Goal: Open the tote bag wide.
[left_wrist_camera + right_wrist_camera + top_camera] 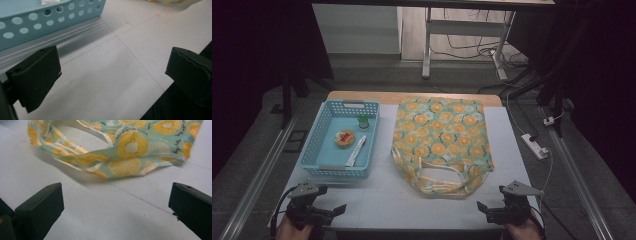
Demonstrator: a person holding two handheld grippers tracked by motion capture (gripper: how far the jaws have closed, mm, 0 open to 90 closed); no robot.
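Both tools sit at the bottom of the frame, left tool [339, 210] and right tool [480, 206], jaws spread wide and holding nothing. The fruit-print bag [439, 142] lies flat mid-frame on the white tabletop [382, 200], handles toward the bottom. The blue basket [312, 145] sits at its left.

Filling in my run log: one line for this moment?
left gripper: open, empty | right gripper: open, empty | tote bag: flat | basket: holds items

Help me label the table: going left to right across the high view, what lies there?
Left gripper → blue basket → fruit-print bag → right gripper → white power strip.
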